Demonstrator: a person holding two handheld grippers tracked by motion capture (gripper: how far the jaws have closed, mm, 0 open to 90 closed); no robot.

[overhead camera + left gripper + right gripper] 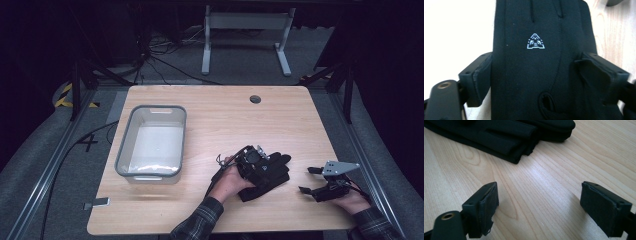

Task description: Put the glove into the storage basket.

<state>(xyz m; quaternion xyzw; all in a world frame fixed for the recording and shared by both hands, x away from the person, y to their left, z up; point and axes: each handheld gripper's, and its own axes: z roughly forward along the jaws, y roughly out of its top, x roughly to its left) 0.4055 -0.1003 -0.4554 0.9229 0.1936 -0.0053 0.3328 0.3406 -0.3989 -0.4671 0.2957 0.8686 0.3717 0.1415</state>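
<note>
We see the black glove [267, 175] lying on the table [210, 120], right of the bin [150, 142]; our left gripper [531, 75] straddles it, jaws spread; the right gripper [539, 202] gapes empty beside it

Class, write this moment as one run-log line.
left gripper: open, jaws astride black gloves | right gripper: open, nothing between jaws | bin: empty

On the table [220, 120] the tub [151, 142] sits to the left, the gloves [267, 175] lie right of it near the front edge, between both grippers.
</note>
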